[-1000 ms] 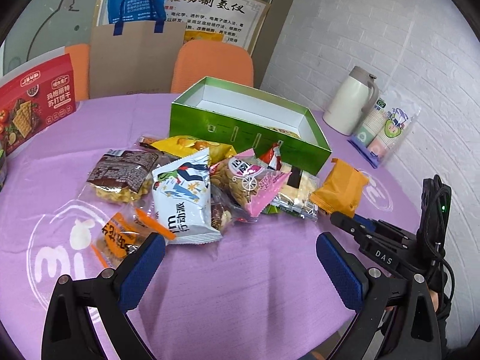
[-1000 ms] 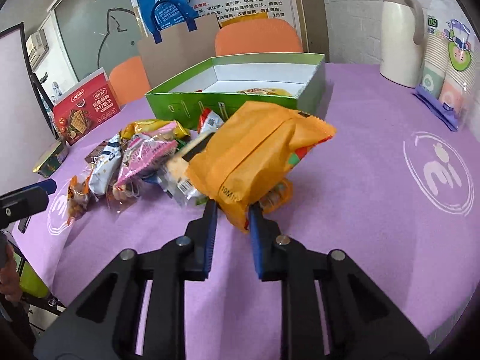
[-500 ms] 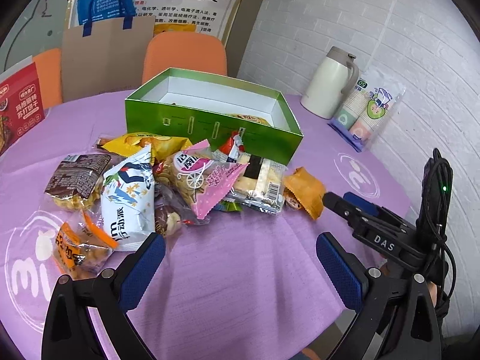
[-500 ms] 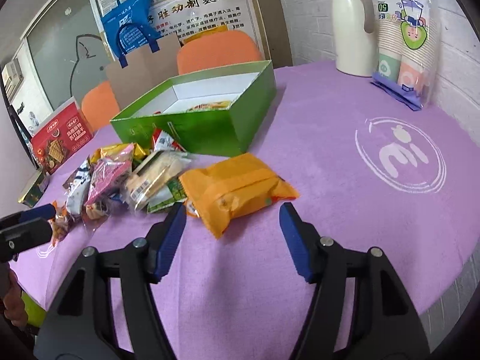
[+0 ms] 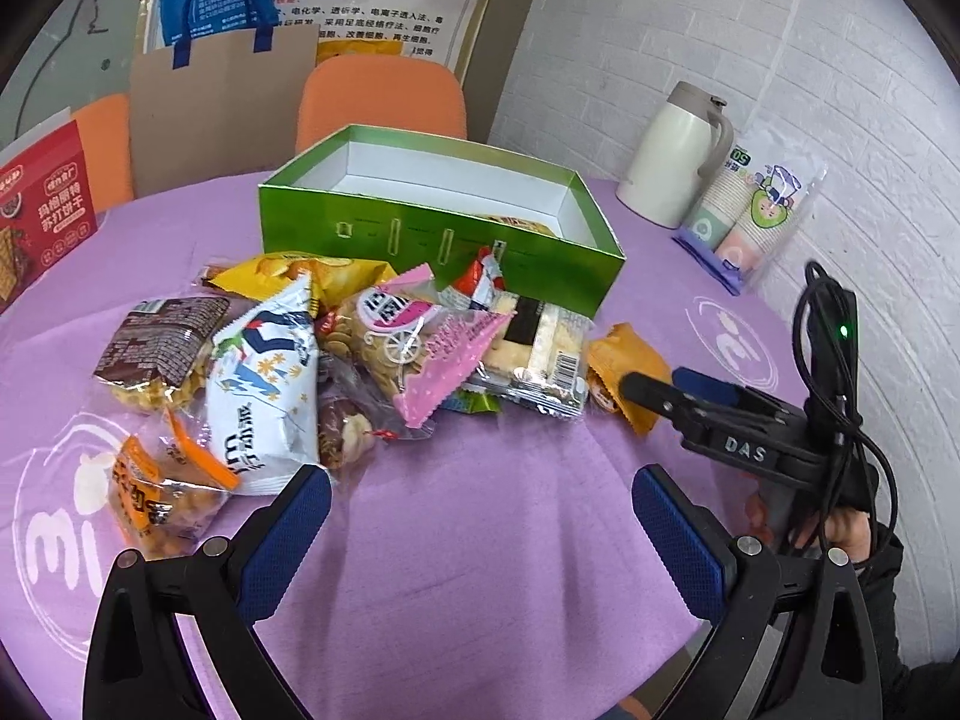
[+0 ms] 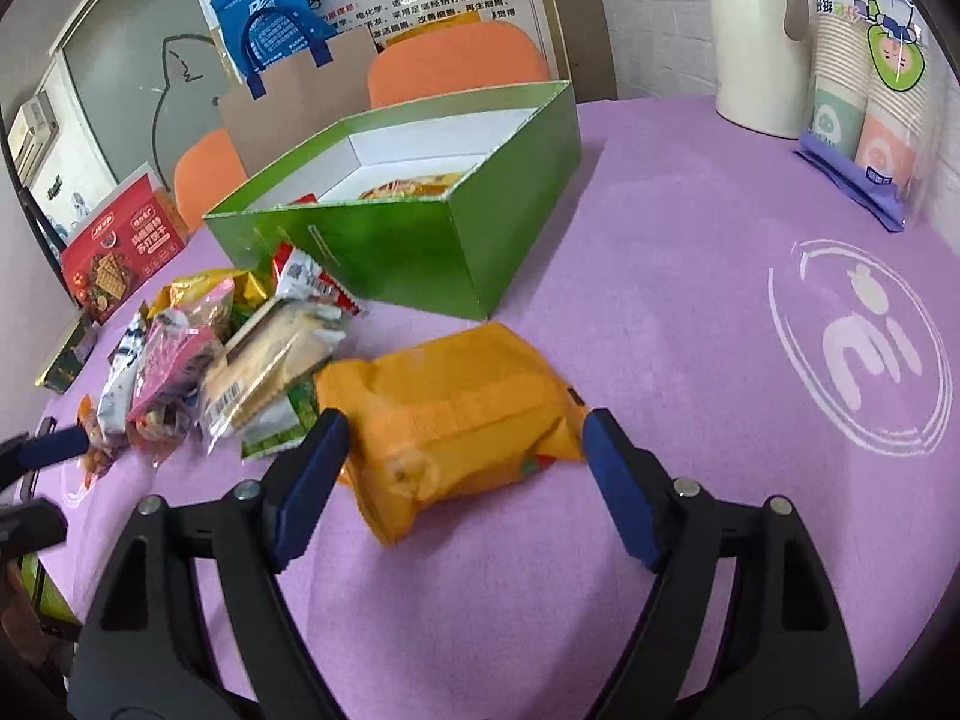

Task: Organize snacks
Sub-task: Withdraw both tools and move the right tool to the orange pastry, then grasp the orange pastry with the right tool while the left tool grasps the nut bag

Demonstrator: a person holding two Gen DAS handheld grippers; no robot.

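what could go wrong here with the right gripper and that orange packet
The right gripper is open with the orange packet lying flat between its fingers. The packet looks soft and puffy, so a hard squeeze might crush what is inside, or a shallow pinch could slip off. The clear cracker pack lies close to one finger and might get dragged along.

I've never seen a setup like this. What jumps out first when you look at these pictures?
First, the bright purple tablecloth with a jumble of snack packets heaped in front of an open green box. Next, an orange packet lying flat on the cloth to the right of the heap, with the open right gripper straddling it. At the far right edge stand a cream jug and a sleeve of paper cups.
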